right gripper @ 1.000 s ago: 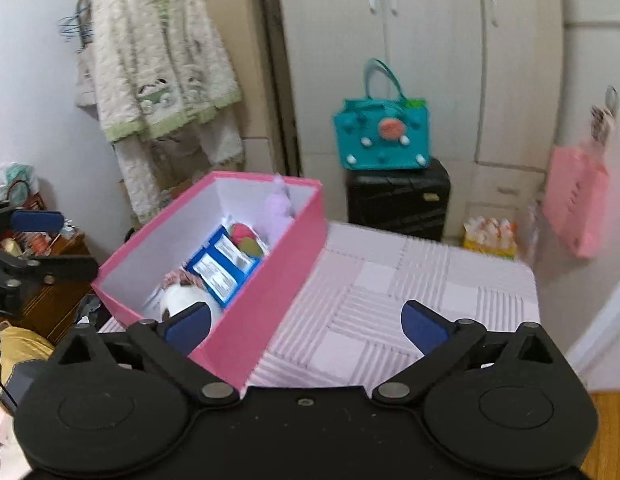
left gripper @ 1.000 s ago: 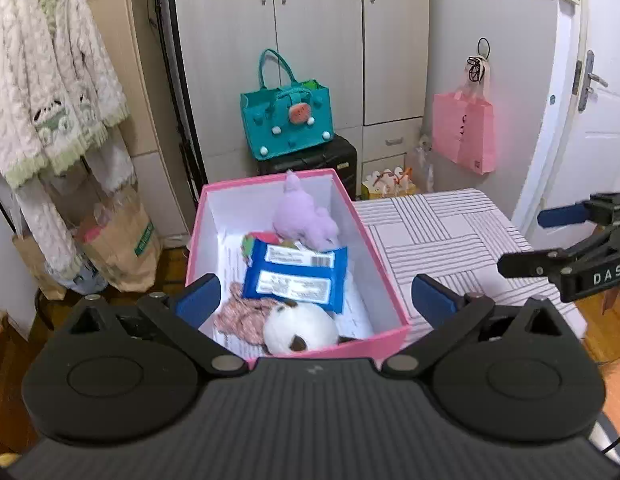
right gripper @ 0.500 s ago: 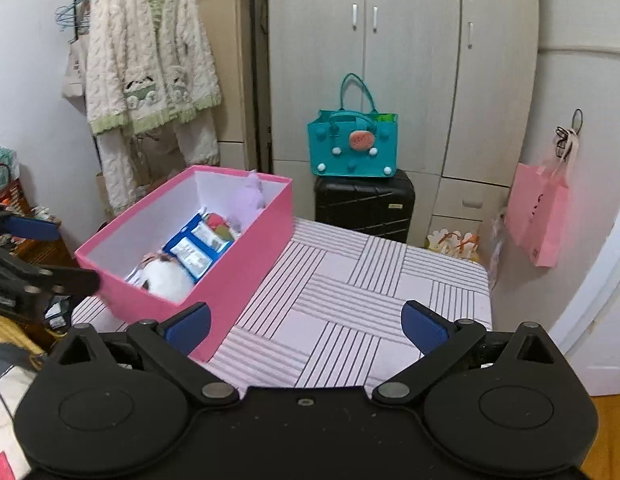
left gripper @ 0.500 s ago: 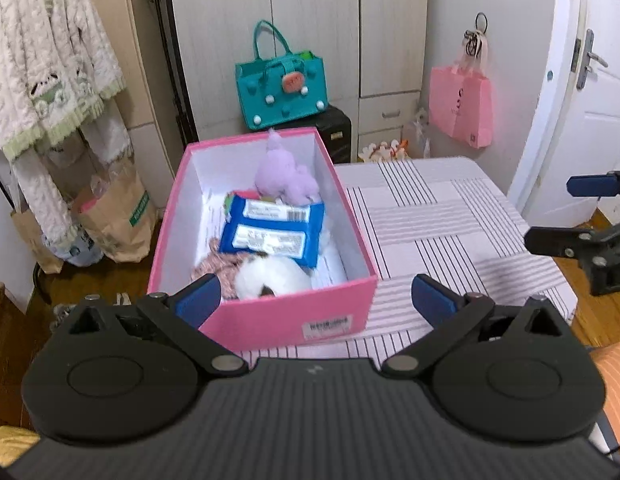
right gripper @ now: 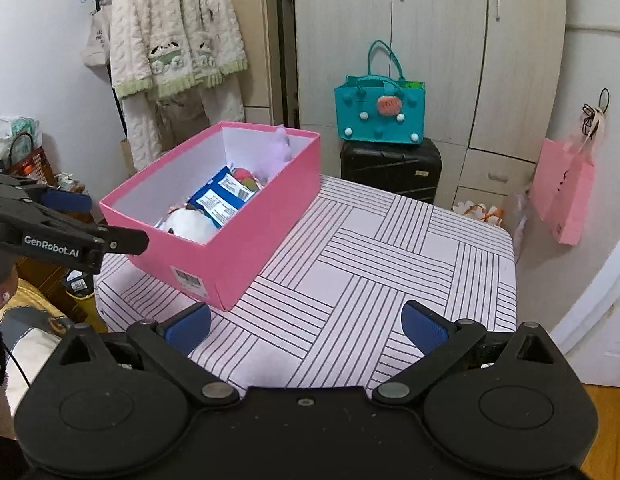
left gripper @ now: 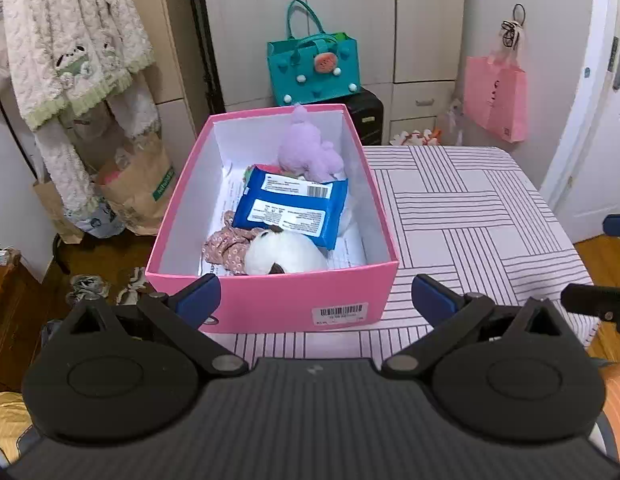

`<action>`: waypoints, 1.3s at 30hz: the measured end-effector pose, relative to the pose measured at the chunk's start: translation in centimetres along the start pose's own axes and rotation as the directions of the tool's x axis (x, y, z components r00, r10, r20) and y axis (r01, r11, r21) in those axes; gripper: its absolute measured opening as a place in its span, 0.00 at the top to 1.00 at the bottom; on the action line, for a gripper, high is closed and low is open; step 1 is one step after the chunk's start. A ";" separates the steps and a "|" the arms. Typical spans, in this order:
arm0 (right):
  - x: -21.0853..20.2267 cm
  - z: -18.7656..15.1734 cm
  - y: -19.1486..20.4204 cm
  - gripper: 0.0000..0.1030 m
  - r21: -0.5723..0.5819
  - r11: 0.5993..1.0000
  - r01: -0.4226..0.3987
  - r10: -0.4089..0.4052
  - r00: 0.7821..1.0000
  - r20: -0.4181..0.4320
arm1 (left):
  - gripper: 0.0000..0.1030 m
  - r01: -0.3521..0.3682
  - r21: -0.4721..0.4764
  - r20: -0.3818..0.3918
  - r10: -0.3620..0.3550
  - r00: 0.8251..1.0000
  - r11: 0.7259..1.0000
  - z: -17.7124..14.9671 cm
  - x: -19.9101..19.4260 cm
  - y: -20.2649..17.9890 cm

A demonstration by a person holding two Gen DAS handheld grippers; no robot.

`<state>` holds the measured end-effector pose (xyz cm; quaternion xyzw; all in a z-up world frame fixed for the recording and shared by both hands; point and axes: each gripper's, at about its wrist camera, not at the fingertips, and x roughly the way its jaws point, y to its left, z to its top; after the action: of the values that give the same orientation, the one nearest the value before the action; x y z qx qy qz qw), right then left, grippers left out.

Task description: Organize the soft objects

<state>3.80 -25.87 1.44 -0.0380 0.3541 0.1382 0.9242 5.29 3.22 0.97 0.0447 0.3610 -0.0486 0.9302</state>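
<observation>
A pink box [left gripper: 270, 300] [right gripper: 246, 248] stands on the left part of a striped table [left gripper: 470, 216] [right gripper: 390, 248]. Inside lie a purple plush [left gripper: 306, 148] [right gripper: 276, 152], a blue packet [left gripper: 290, 208] [right gripper: 222, 198], a white plush [left gripper: 284, 256] [right gripper: 188, 224] and a floral scrunchie [left gripper: 224, 246]. My left gripper [left gripper: 316, 298] hangs open just in front of the box's near wall, holding nothing. Over the table's near right part my right gripper [right gripper: 306, 322] is open and empty too. Each gripper shows at the edge of the other's view.
A teal bag [left gripper: 314, 68] [right gripper: 380, 114] sits on a black suitcase [right gripper: 390, 170] behind the table. A pink bag [left gripper: 496, 100] [right gripper: 562, 196] hangs on the right wall. A cardigan [left gripper: 70, 44] [right gripper: 174, 36] hangs at left, paper bags [left gripper: 138, 188] below.
Both grippers have drawn back and up from the box, so the box looks smaller and its front wall with the barcode label shows. Both stay open.
</observation>
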 end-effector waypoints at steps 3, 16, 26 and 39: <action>-0.2 0.1 -0.5 0.00 0.026 1.000 0.008 -0.009 1.000 0.012 | 0.00 -0.006 -0.015 0.012 0.006 1.000 1.000 -0.1 0.1 -0.3; -1.2 -1.8 0.5 0.00 0.098 0.977 0.187 -0.199 0.970 0.138 | 0.00 -0.004 -0.069 0.073 0.009 0.997 0.998 -1.3 -0.6 -1.6; -2.5 -2.5 0.4 0.00 0.110 0.964 0.241 -0.258 0.949 0.181 | 0.00 0.000 -0.042 0.098 0.005 0.995 0.999 -2.3 -1.8 -2.3; -4.2 -3.6 0.9 0.00 0.129 0.949 0.287 -0.309 0.928 0.210 | 0.00 -0.031 -0.020 0.165 0.034 0.986 0.999 -3.2 -3.4 -3.5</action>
<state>-1.77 -26.62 1.60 -0.0310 0.2421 -0.0174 0.9696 0.28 0.33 0.76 0.0382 0.2823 -0.0340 0.9580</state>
